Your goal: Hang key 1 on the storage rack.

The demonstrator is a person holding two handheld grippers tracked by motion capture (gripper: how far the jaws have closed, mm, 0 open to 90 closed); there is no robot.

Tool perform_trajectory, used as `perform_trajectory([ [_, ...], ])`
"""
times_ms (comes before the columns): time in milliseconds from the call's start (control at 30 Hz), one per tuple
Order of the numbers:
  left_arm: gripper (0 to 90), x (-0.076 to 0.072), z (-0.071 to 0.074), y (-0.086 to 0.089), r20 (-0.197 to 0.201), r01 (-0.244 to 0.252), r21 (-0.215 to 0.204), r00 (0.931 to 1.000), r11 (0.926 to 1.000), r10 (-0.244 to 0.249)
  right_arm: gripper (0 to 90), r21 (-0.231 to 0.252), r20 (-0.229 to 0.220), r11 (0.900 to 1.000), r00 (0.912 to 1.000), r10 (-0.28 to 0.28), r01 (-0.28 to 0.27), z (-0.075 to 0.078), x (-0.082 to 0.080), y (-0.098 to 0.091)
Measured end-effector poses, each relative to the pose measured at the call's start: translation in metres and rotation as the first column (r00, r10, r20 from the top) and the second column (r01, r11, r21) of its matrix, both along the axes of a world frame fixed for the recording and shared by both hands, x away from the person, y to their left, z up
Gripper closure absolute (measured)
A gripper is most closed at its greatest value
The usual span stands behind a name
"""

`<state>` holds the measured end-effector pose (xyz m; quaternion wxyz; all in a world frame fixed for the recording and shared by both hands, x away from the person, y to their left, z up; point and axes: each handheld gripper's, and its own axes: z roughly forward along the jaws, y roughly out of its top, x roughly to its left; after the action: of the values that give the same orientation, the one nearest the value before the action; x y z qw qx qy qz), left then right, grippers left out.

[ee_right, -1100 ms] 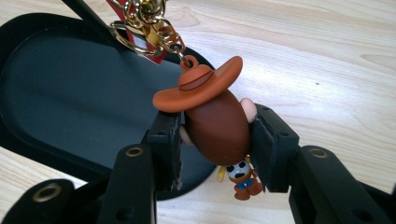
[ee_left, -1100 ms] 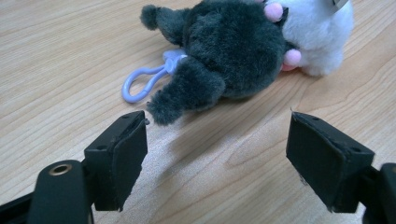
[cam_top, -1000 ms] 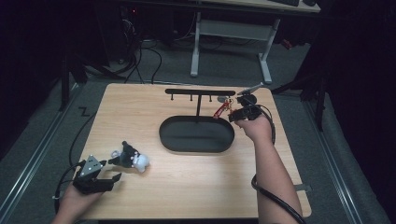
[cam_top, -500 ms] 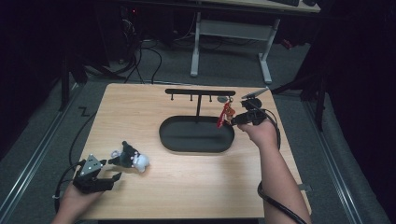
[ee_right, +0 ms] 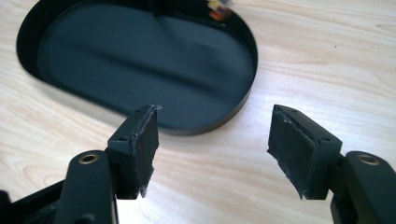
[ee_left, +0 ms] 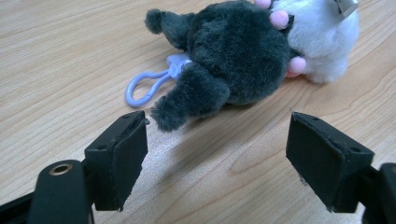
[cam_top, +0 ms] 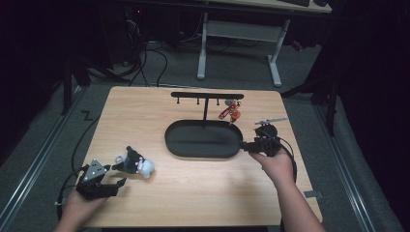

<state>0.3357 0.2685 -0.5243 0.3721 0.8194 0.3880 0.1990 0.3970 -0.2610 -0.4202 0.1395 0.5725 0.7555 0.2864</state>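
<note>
Two grippers work this table, and the risks differ from one side to the other. At the left, the left gripper [cam_top: 116, 184] sits low over the wooden table [cam_top: 193, 193] with its jaws spread wide and nothing between them; the plush keychain [cam_top: 134, 163], a dark grey and white toy with a pale blue clip [ee_left: 148, 87], lies on its side just ahead of the pads. A grab from here would likely catch only a fuzzy limb, and soft pile can slip out or drag the toy across the wood. The clip is tucked partly beneath the body, so pinching the toy's bulk would leave the loop badly placed for hanging.

In the middle, the black oval tray [cam_top: 174, 145] stands under the hook rack [cam_top: 208, 95]; a careless swing could knock the rack's thin post.

On the right, a red charm [cam_top: 231, 112] hangs from the rack's end hook, apparently delivered. The right gripper [cam_top: 245, 145] is near the tray's right rim, its jaws parted and empty, having just been opening. Its trailing cable could brush that charm, or the tray's rim could be bumped as the hand travels.
</note>
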Motion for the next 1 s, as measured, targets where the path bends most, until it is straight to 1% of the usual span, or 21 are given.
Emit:
perform_trajectory([
  [100,21.2,0.000,0.000,0.000,0.001,-0.005,0.000,1.0000,1.0000,0.005,33.8,-0.019,0.052,0.9997,0.9985,0.016,-0.015,-0.008,-0.018,0.001],
  [133,21.2,0.000,0.000,0.000,0.000,-0.010,0.001,0.9999,0.9999,0.010,34.0,-0.010,0.072,0.9997,0.9971,0.022,-0.021,-0.015,-0.029,0.001],
  [167,21.2,0.000,0.000,0.000,0.000,-0.010,0.001,0.9999,0.9999,0.010,34.0,-0.010,0.072,0.9997,0.9971,0.022,-0.021,-0.015,-0.029,0.001],
  [333,21.2,0.000,0.000,0.001,-0.006,-0.020,-0.014,0.9998,0.9997,0.020,34.0,0.001,0.135,0.9998,0.9906,0.021,-0.022,-0.037,-0.059,0.002],
  [433,21.2,0.001,0.001,0.002,-0.003,-0.026,-0.024,0.9997,0.9994,0.026,34.3,0.060,0.172,0.9981,0.9851,0.002,-0.013,-0.053,-0.077,0.000],
  [467,21.2,0.001,0.001,0.003,-0.001,-0.034,-0.037,0.9994,0.9987,0.034,34.7,0.100,0.197,0.9950,0.9804,-0.011,-0.009,-0.065,-0.091,-0.002],
  [500,21.2,0.001,0.001,0.003,-0.001,-0.034,-0.037,0.9994,0.9987,0.034,34.7,0.100,0.197,0.9950,0.9804,-0.011,-0.009,-0.065,-0.091,-0.002],
  [533,21.2,0.001,0.001,0.004,-0.001,-0.049,-0.053,0.9988,0.9974,0.049,35.6,0.090,0.241,0.9958,0.9706,-0.007,-0.015,-0.078,-0.106,-0.005],
  [567,21.2,0.001,0.001,0.004,-0.001,-0.049,-0.053,0.9988,0.9974,0.049,35.6,0.090,0.241,0.9958,0.9706,-0.007,-0.015,-0.078,-0.106,-0.005],
  [600,21.2,0.002,0.001,0.005,0.004,-0.055,-0.064,0.9985,0.9964,0.055,36.1,0.072,0.241,0.9972,0.9706,0.000,-0.018,-0.081,-0.112,-0.005],
  [633,21.9,0.003,0.003,0.005,0.013,-0.059,-0.073,0.9981,0.9956,0.060,35.6,0.089,0.240,0.9955,0.9706,0.010,-0.032,-0.079,-0.118,-0.007],
  [667,22.5,0.003,0.003,0.005,0.013,-0.059,-0.073,0.9981,0.9956,0.060,35.6,0.111,0.250,0.9933,0.9682,0.004,-0.032,-0.078,-0.119,-0.008],
  [700,22.5,0.003,0.003,0.005,0.020,-0.060,-0.073,0.9979,0.9956,0.061,35.6,0.111,0.250,0.9933,0.9682,0.004,-0.032,-0.078,-0.119,-0.008],
  [733,23.5,0.004,0.003,0.005,0.021,-0.059,-0.077,0.9979,0.9953,0.061,35.6,0.130,0.243,0.9912,0.9700,-0.007,-0.026,-0.078,-0.119,-0.009],
  [767,25.3,0.005,0.003,0.005,0.018,-0.060,-0.091,0.9979,0.9941,0.062,35.6,0.137,0.234,0.9903,0.9721,-0.010,-0.023,-0.079,-0.118,-0.009],
  [800,28.5,0.005,0.003,0.005,0.013,-0.060,-0.099,0.9980,0.9932,0.062,36.0,0.128,0.231,0.9913,0.9730,-0.002,-0.029,-0.082,-0.117,-0.007],
  [833,28.5,0.006,0.003,0.005,0.012,-0.063,-0.107,0.9978,0.9923,0.065,36.0,0.128,0.231,0.9913,0.9730,-0.002,-0.029,-0.082,-0.117,-0.007],
  [867,34.3,0.007,0.003,0.005,0.009,-0.062,-0.106,0.9979,0.9924,0.064,36.1,0.127,0.217,0.9913,0.9761,0.005,-0.034,-0.086,-0.115,-0.005],
  [900,34.3,0.007,0.003,0.004,0.007,-0.062,-0.112,0.9979,0.9918,0.064,36.1,0.127,0.217,0.9913,0.9761,0.005,-0.034,-0.086,-0.115,-0.005],
  [933,43.2,0.009,0.003,0.005,0.004,-0.062,-0.133,0.9980,0.9892,0.063,36.3,0.124,0.203,0.9917,0.9792,0.008,-0.034,-0.088,-0.114,-0.003],
  [1000,46.0,0.011,0.003,0.005,-0.002,-0.069,-0.145,0.9976,0.9870,0.070,36.4,0.122,0.203,0.9917,0.9792,0.015,-0.040,-0.089,-0.114,-0.003],
])
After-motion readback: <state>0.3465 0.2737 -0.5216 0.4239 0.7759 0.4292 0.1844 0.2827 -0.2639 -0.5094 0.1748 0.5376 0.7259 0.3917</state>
